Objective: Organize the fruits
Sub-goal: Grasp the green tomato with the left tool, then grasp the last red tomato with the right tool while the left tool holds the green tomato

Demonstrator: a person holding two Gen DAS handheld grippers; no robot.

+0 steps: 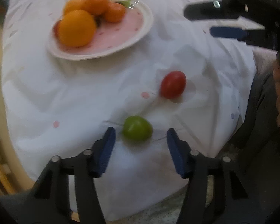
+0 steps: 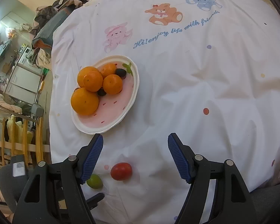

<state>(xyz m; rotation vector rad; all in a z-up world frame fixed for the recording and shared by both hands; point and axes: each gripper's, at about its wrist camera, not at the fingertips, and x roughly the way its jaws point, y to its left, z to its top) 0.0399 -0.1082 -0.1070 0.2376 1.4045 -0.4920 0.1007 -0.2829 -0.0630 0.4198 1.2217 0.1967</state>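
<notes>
While the left claw (image 1: 140, 137) gapes around a green fruit (image 1: 137, 128) near the bed's (image 2: 214, 97) front edge, it may roll on soft bedding; the right claw (image 2: 135, 140) hangs apart, empty.

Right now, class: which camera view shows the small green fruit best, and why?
The left wrist view: the green fruit lies whole, though a little blurred, on the white cloth between the open fingers of the left gripper. In the right wrist view it is sharper but partly hidden behind a finger of the right gripper.
</notes>
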